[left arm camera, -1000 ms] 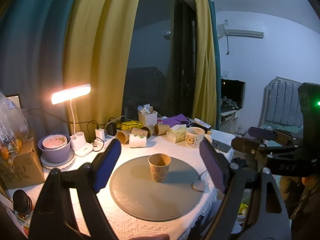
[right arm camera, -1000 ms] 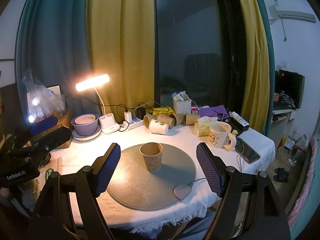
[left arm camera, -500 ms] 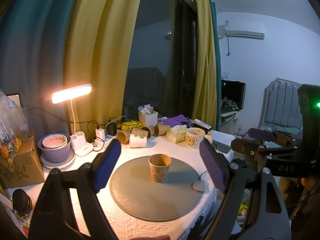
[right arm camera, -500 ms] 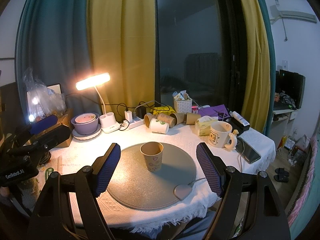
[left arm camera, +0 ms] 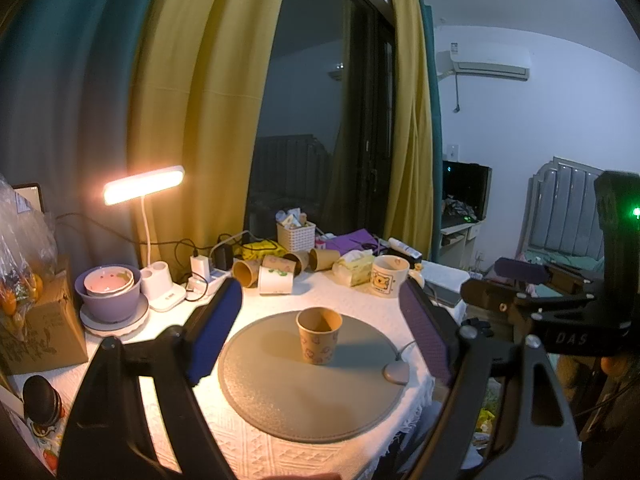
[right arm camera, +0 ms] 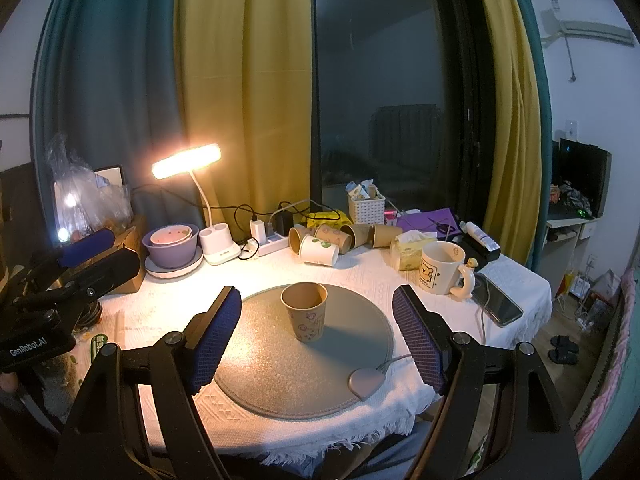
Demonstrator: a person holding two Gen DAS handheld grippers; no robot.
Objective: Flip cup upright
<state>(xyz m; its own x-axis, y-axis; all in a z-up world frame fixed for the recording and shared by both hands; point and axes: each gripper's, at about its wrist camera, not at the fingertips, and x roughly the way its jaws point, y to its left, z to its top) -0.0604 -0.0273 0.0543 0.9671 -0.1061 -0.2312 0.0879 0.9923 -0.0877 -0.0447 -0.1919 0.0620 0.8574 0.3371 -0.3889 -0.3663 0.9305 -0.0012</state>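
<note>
A white-clothed table (right arm camera: pixel 360 272) by a dark window. Lamp (right arm camera: pixel 186 166) at the left rear edge; the cup (right arm camera: pixel 304 312) stands upright mid-mat (right arm camera: pixel 260 360). Left gripper (left arm camera: pixel 320 340) and right gripper (right arm camera: pixel 318 338) both gape, empty. Any careless approach could topple the light cup.

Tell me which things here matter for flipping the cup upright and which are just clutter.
Job: paper cup, already upright on the round mat; left gripper and right gripper, both open.

Clutter: lamp, mug, tipped cups, purple bowl, phone.
</note>
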